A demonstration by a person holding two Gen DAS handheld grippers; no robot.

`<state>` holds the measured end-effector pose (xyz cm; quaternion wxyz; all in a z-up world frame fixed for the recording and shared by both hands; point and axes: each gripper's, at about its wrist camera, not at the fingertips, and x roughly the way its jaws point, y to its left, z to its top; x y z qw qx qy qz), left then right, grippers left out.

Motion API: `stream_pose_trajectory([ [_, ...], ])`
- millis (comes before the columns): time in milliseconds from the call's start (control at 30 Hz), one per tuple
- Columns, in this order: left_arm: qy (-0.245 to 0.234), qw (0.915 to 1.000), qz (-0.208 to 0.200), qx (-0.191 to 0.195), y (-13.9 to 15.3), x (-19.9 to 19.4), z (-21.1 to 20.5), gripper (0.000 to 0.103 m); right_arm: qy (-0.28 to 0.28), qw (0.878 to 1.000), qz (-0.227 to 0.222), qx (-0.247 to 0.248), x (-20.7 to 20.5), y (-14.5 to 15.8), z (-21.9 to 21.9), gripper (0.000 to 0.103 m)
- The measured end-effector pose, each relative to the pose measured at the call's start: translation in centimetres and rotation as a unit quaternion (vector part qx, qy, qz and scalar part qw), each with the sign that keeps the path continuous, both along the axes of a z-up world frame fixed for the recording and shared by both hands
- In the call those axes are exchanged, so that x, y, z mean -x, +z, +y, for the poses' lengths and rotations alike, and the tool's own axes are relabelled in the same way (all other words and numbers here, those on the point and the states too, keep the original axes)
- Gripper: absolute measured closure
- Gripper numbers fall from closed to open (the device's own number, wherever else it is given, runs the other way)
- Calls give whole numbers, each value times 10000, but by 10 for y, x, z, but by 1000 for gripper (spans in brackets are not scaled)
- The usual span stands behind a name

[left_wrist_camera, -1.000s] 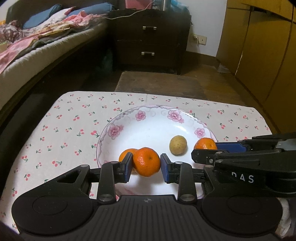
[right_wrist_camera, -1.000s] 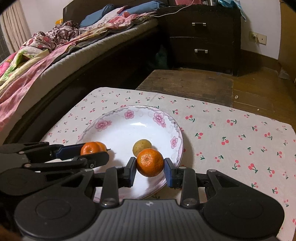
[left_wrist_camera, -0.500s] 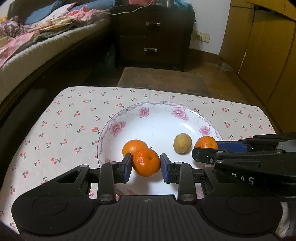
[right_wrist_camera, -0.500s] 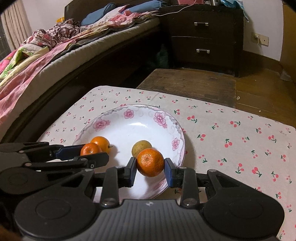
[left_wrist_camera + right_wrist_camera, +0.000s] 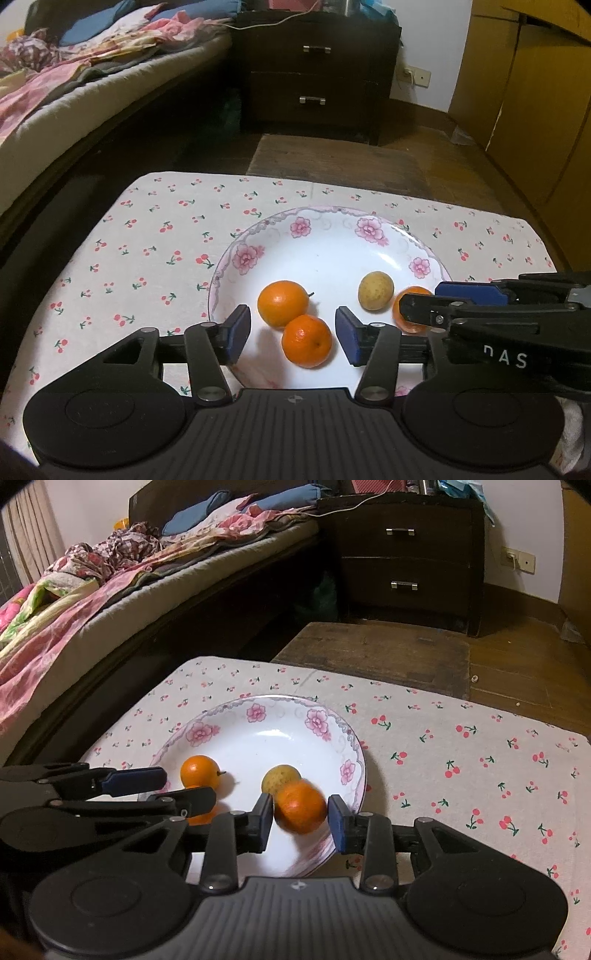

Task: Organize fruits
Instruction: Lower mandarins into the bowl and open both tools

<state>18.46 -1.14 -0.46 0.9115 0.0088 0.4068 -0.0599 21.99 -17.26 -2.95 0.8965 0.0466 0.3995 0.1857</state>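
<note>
A white floral plate sits on the cherry-print cloth. My left gripper is open; an orange lies loose on the plate between its blue pads, touching a second orange. A yellow-brown fruit lies in the plate. My right gripper has opened around a third orange, which is blurred and has a gap at its right pad. It shows in the left wrist view, partly hidden behind the right gripper's fingers.
The cloth-covered table drops off at its far edge to a wooden floor. A bed runs along the left. A dark nightstand stands at the back. A yellow cabinet is on the right.
My left gripper opened and let its orange down onto the plate beside the other orange. My right gripper widened and its orange is slipping free, blurred.
</note>
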Motion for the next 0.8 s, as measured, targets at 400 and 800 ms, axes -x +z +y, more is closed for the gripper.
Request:
stream_pose_trajectory([
  [400,103,9999,-91,-57,10,3,1,33,-43,9999,-84,-105,3,8,-4,72],
  [800,240,9969,-465,-581,24,11,-8,21,-87,9996,-194,-196,8,18,-7,71],
])
